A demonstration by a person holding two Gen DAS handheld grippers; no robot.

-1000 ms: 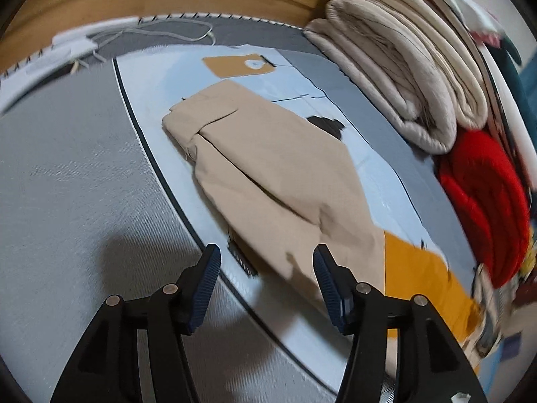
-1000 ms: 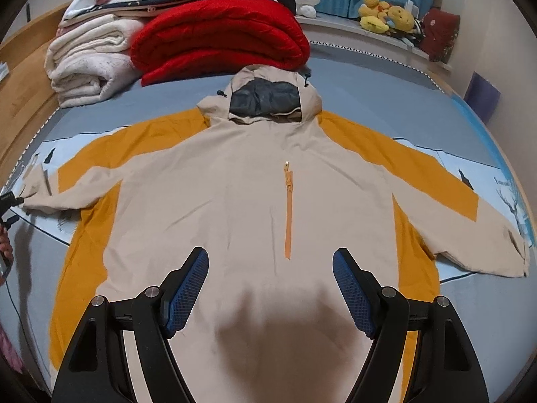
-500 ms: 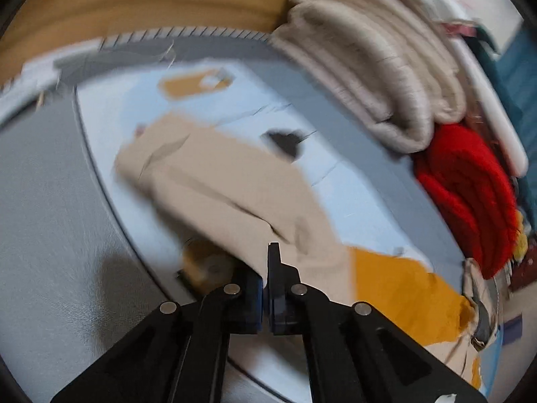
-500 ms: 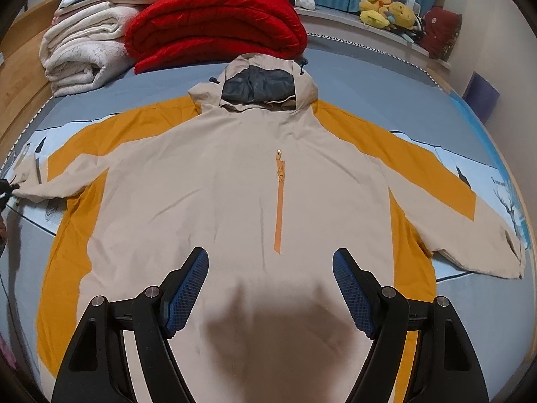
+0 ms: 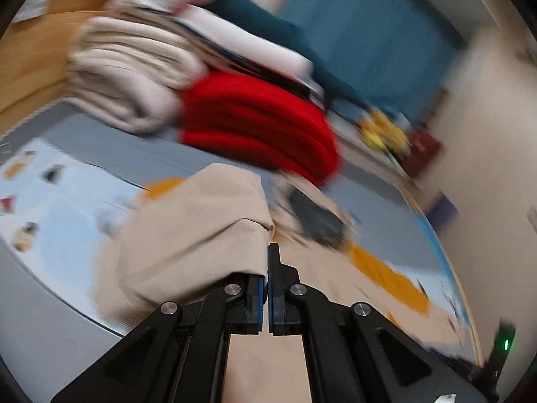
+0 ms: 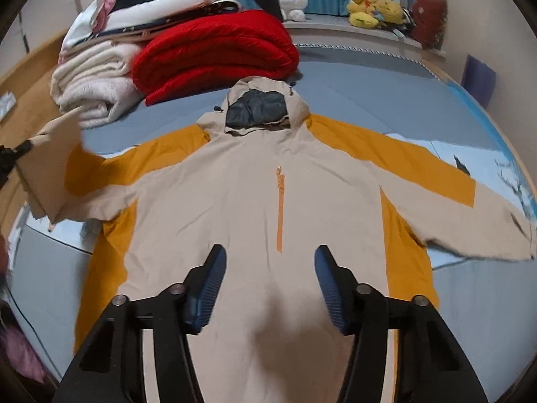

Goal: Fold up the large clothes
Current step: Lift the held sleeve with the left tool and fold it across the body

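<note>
Left tool (image 5: 267,288) now pinching jacket sleeve (image 5: 201,228), lifted off bed (image 6: 386,100) toward jacket (image 6: 261,201) body: first fold underway. Right tool (image 6: 266,288) jaws narrowing, still spread, empty above hem.

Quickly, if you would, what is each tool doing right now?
Left tool: shut on the jacket sleeve, lifted off the bed.
Right tool: open, jaws just closing, nothing between them, above the jacket.

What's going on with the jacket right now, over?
Left gripper shut on the jacket's left sleeve, sleeve lifted. Right gripper open above the jacket, closing, nothing between. Nothing blocking.
</note>
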